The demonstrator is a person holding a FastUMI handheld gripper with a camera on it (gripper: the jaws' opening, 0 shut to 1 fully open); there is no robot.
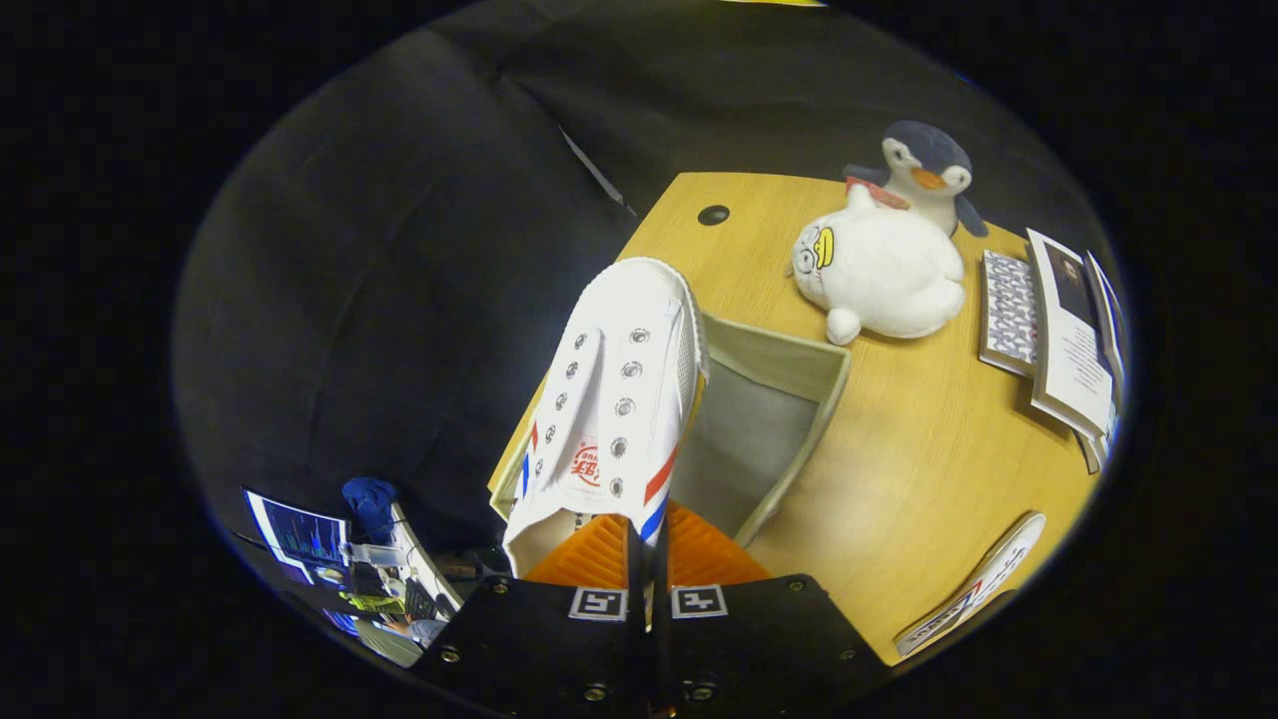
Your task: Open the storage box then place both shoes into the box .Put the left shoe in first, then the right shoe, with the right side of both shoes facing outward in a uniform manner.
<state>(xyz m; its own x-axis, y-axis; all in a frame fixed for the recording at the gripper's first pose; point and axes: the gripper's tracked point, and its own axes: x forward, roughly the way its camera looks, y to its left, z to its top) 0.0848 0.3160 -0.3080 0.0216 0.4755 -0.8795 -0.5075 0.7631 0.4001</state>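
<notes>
the storage box (789, 399), a soft open-topped bin on the table (929, 469), already stands open, so the opening step looks done. its grey inside shows bare as far as can be seen, though the near part is hidden behind the shoe, so i cannot say for sure that nothing lies there.

the white shoe (614, 399) hangs just ahead of the tongs (650, 544), lifted over the box's left rim, toe pointing away and lace side up. the tongs are pressed together on the heel collar of this shoe, the two fingers pinching its back edge from either side. whether this is the left or the right shoe i cannot tell from here.

a second shoe (973, 589) lies on the table to the right of the fingers, well apart from the box, sole edge turned toward the camera.

by my judgement the task is near its middle: box open, first shoe carried but not yet set inside, second shoe untouched. left to do: lower this shoe in, right side outward, then fetch the other. a white plush toy (879, 275) and a penguin toy (929, 165) sit beyond the box.
</notes>
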